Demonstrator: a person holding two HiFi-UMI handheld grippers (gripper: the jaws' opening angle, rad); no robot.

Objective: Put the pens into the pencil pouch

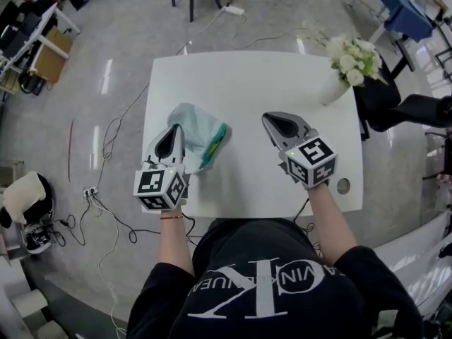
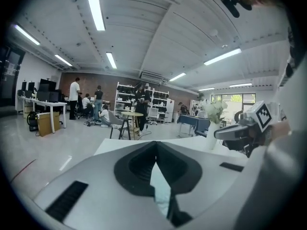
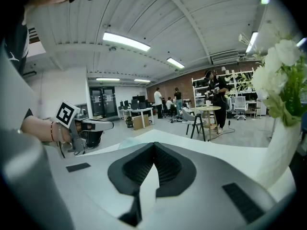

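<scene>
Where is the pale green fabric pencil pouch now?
Head view: the pale green fabric pouch lies left of centre on the white table, beside the left gripper.

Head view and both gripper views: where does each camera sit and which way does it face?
Head view: on the person's head, looking steeply down at the white table, pencil pouch and flower vase; both forearms, the left tool and right tool show.
Left gripper view: on the left tool, facing across the table into the room; its shut jaws and the right tool show.
Right gripper view: on the right tool, facing likewise; its shut jaws, the left tool and wrist show.
Shared: both gripper views catch the flower vase.
</scene>
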